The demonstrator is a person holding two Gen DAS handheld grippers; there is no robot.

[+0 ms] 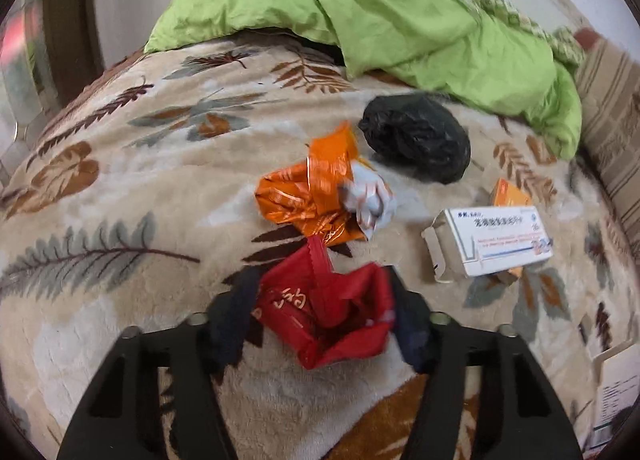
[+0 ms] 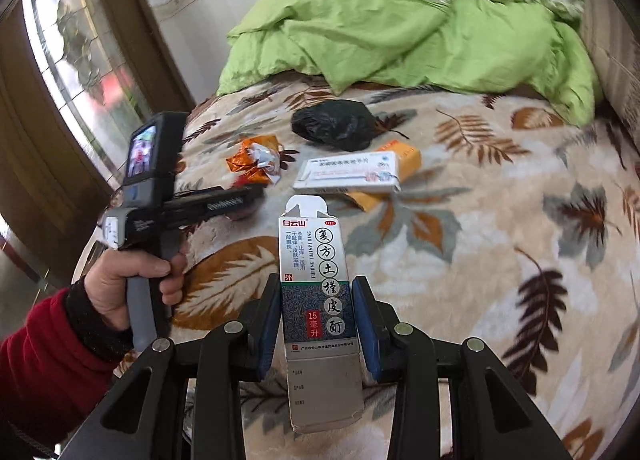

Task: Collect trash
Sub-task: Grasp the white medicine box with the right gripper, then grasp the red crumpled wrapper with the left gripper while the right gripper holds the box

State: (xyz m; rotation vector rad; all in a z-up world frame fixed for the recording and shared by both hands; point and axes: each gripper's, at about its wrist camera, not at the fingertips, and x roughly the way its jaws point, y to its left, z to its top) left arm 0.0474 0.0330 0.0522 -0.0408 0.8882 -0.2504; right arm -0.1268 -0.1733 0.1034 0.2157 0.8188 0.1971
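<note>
While the left gripper [image 1: 324, 300] pinches a red wrapper [image 1: 328, 312] low over the blanket [image 1: 100, 200], the right gripper's [image 2: 318, 316] jaws clamp a medicine box [image 2: 316, 300].

- Between the right gripper's [image 2: 320, 320] fingers, a box [image 2: 318, 292] is printed "白云山", "OTC", "复方土槿皮酊", "15 毫升".
- Print on the white carton [image 2: 348, 174] beyond it cannot be read.

A beige blanket [image 1: 120, 188] is patterned with brown and grey leaves. A green quilt [image 1: 360, 12], black bag [image 1: 416, 140], orange wrapper [image 1: 308, 192] and red wrapper [image 1: 328, 308] are seen.
</note>
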